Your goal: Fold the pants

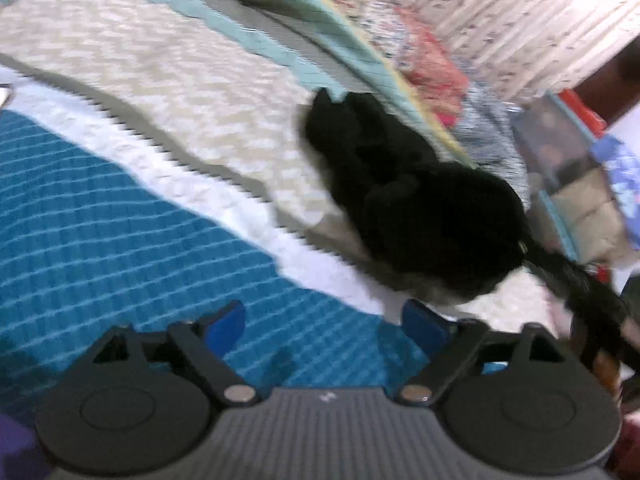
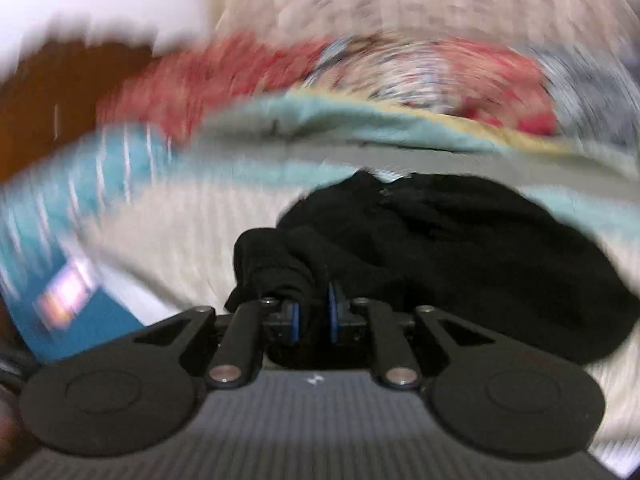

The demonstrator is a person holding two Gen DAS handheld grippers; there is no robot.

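Much of the right wrist view is smeared by motion blur, so the patterned bedding at the back can be made out only as red, grey and cream streaks. A bed covered by a quilt (image 1: pixel 168 80) in cream chevron, with teal (image 1: pixel 100 216) and white bands, is seen under both tools. The black pants (image 1: pixel 420 208) lie bunched in a heap on the cream part of the quilt, ahead and to the right of the left tool (image 1: pixel 326 326); in the right wrist view the pants (image 2: pixel 460 248) are piled directly ahead of the right tool (image 2: pixel 314 312) and spread off to its right. Folds within the black cloth are hard to read. A strand of the pants is drawn off toward the lower right edge of the left view, where it is cut off. The left tool is spread wide, its blue pads over the teal band with nothing held between them. The right tool is closed on a gathered fold of the pants, cloth pinched between its blue pads (image 2: pixel 332 312).
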